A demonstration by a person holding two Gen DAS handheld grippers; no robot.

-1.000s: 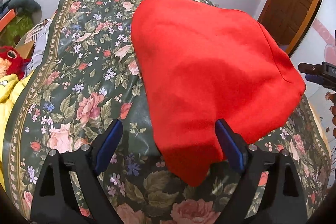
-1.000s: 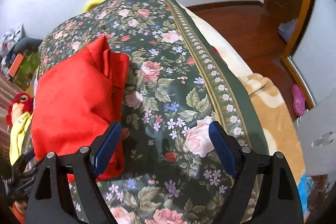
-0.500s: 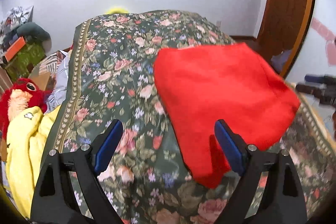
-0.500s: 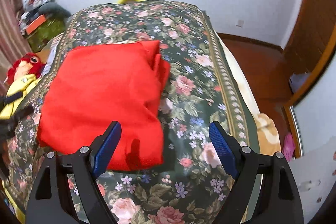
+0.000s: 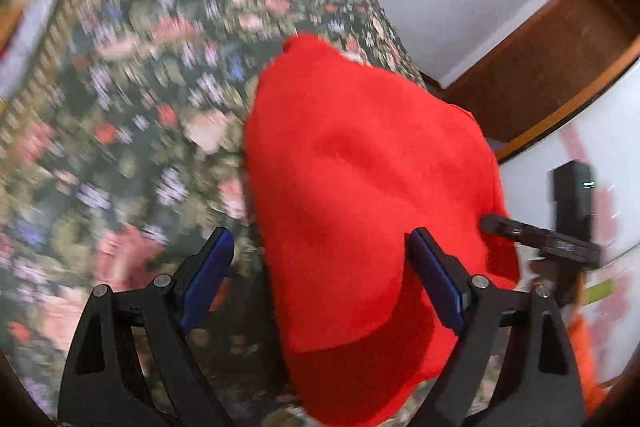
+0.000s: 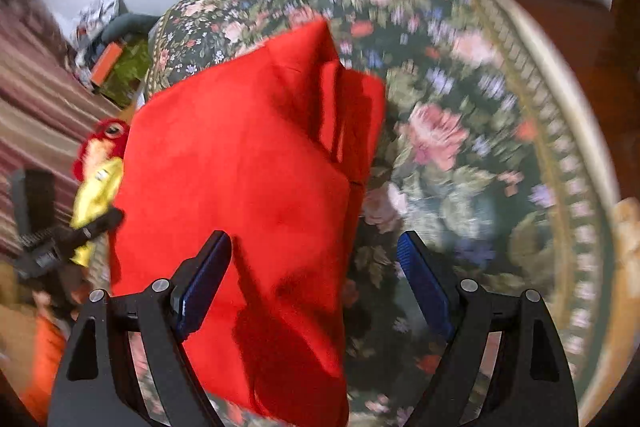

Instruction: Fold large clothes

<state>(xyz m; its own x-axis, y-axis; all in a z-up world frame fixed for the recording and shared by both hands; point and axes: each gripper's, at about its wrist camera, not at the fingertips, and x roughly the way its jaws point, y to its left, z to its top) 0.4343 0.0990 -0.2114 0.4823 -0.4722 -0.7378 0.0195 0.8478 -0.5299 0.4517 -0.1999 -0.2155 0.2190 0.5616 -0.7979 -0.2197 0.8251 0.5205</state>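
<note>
A red garment (image 5: 360, 179) lies folded in a thick, roughly rectangular bundle on the floral bedspread (image 5: 120, 107). My left gripper (image 5: 320, 243) hovers open over its near left edge, blue pads wide apart, nothing pinched. In the right wrist view the same red garment (image 6: 248, 167) shows layered folds along its right side. My right gripper (image 6: 314, 243) is open above its near right corner, with cloth below the left finger and bedspread (image 6: 460, 147) below the right one. Each gripper appears in the other's view: the right gripper (image 5: 540, 239) and the left gripper (image 6: 60, 239). Both views are motion-blurred.
A red plush toy and yellow cloth (image 6: 100, 155) lie beside the bed's left side, with boxes and clutter (image 6: 116, 63) behind. A beige blanket (image 6: 628, 227) hangs off the bed's right edge. A wooden door (image 5: 560, 47) stands at the right. An orange sleeve (image 6: 44, 359) shows.
Both cameras have swung and dropped closer to the red garment, which now fills more of each view. Jaw spacing looks unchanged. The garment itself has not moved.
</note>
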